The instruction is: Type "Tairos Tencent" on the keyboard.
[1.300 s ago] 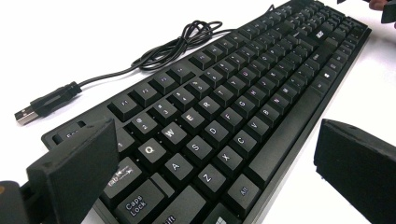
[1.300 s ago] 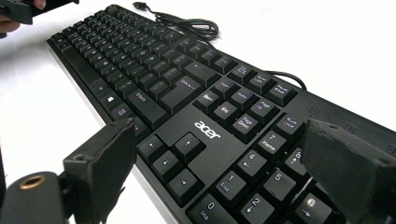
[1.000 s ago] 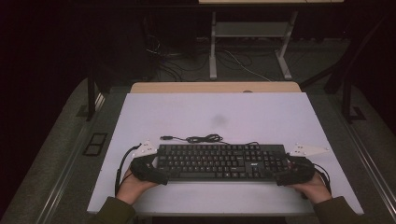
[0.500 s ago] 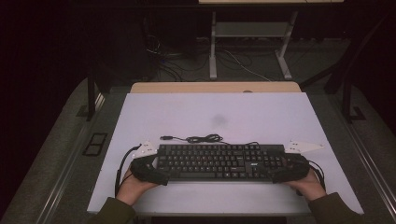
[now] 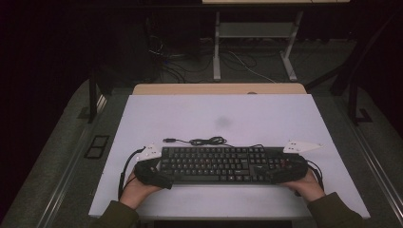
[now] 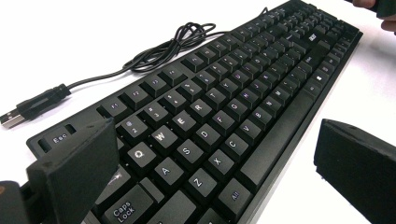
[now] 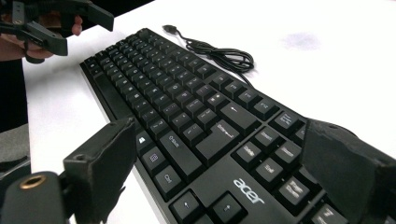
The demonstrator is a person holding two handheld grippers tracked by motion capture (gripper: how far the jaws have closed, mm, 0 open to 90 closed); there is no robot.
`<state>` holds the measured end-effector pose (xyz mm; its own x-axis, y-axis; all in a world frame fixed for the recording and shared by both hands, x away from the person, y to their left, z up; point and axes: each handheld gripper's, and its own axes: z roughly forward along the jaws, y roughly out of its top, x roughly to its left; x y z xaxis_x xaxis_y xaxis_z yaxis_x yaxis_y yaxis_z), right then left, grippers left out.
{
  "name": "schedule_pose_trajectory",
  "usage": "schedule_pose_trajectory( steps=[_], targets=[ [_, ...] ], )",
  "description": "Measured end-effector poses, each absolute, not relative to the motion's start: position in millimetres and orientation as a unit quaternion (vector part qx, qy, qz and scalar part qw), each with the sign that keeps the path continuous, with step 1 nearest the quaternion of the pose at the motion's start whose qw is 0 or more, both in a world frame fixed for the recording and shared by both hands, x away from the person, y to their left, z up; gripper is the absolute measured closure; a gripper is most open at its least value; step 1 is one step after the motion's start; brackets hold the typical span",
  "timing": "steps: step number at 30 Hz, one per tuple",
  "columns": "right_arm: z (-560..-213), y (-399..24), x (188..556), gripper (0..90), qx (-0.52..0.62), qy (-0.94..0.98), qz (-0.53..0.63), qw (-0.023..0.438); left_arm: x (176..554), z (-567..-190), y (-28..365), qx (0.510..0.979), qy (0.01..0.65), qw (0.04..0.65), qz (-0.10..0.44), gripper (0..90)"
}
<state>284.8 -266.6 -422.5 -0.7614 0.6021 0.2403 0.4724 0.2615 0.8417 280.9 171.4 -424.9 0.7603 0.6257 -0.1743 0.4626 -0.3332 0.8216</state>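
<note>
Long black plastic keyboard (image 6: 219, 116) with matt keys and smooth frame, thin black rubbery cable (image 6: 154, 51) with metal plug, flat white matt desk (image 5: 228, 118), black left claw (image 6: 210, 182) with matt, slightly rough pads

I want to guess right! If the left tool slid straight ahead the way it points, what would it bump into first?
Probably the keyboard. The left tool stands open astride its left end, pointing along the keys, so the end by Caps Lock would likely meet it first.
</note>
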Motion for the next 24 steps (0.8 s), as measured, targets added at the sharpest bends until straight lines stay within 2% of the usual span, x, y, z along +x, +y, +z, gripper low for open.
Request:
schedule_pose_trajectory(
  steps=[24],
  targets=[
    [-424.7,-240.6,294.5,10.9,0.32,0.799,0.508,0.045,281.8,-426.8,169.2,0.813,0.335,0.469,0.084,0.0]
  ],
)
